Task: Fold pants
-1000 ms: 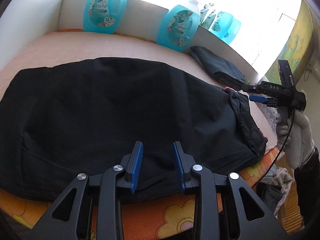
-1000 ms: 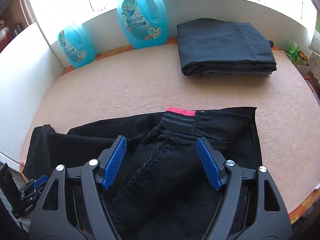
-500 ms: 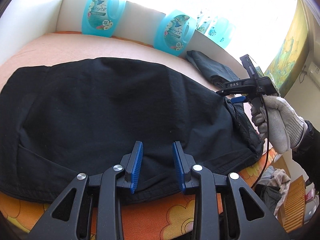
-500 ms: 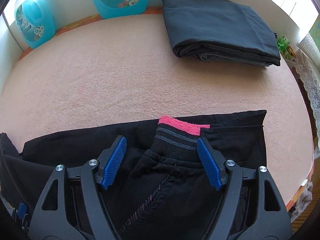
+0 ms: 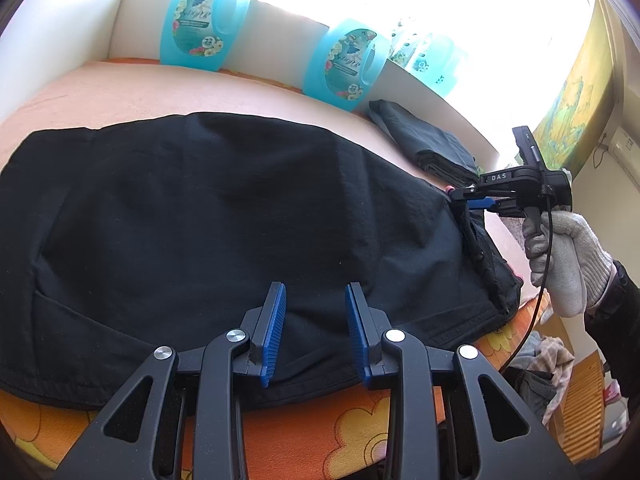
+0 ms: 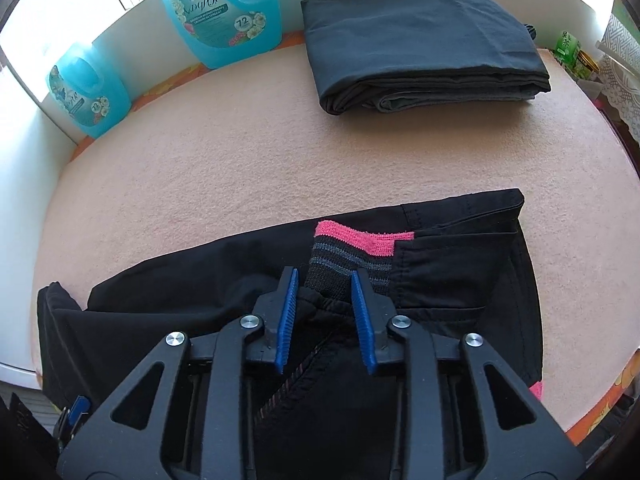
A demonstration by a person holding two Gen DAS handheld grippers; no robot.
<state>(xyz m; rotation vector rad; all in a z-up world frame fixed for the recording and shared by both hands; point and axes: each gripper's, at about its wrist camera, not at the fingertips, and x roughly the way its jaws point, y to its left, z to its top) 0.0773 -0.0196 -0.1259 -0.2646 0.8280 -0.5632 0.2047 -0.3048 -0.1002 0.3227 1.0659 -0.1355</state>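
Two grippers work the black pants (image 5: 224, 216), halved lengthwise on the near bed (image 6: 240, 168): the left gripper (image 5: 314, 324) pinches the near edge, the right gripper (image 6: 324, 312), jaws just closing, clamps the waistband (image 6: 352, 256); crosswise folds remain.

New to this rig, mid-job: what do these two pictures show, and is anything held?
No robot arm: a person holds a two-finger clamp in each hand, each with a camera looking along its blue pads. The left view shows the left gripper over the near edge of the black pants; whether it pinches them is unclear. It also shows the gloved hand with the right gripper; in that gripper's own view its jaws have just been closing on the striped waistband. Behind lie folded dark pants and blue detergent bottles on the peach cover.
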